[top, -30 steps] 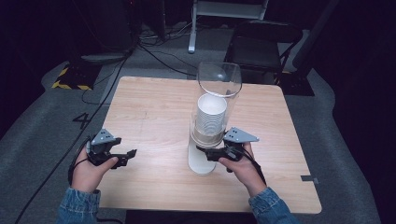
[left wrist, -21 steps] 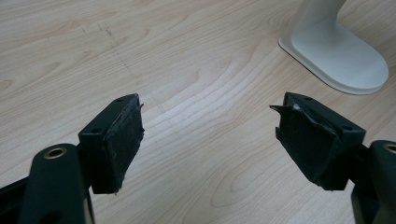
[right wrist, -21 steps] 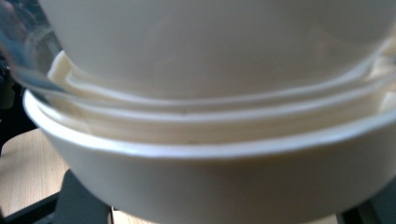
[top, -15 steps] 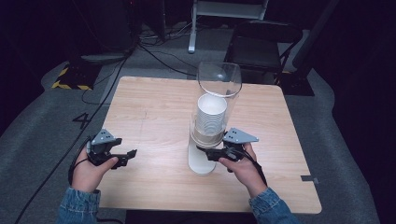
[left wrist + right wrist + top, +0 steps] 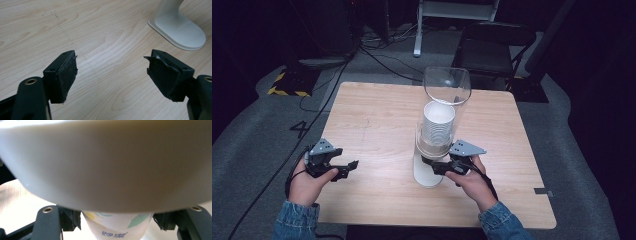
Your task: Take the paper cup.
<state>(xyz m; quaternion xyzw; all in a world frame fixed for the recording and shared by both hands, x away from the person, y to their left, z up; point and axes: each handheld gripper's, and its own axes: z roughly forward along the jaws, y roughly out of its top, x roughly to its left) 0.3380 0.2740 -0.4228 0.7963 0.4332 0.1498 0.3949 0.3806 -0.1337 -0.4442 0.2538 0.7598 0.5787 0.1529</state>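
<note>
Nothing on the tabletop (image 5: 377, 115) has shifted in the last second. The cup dispenser (image 5: 439, 125) stands mid-table; my right gripper (image 5: 117, 221) still brackets its lowest paper cup (image 5: 117, 226), whether pinching I cannot tell. My left gripper (image 5: 111, 72) waits spread.

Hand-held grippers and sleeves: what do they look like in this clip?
Both the left hand-held gripper and right hand-held gripper are black, each topped by a grey three-cornered plate, with dark worn pads on the jaws. A black cable trails from each. Sleeves are blue denim.
</note>
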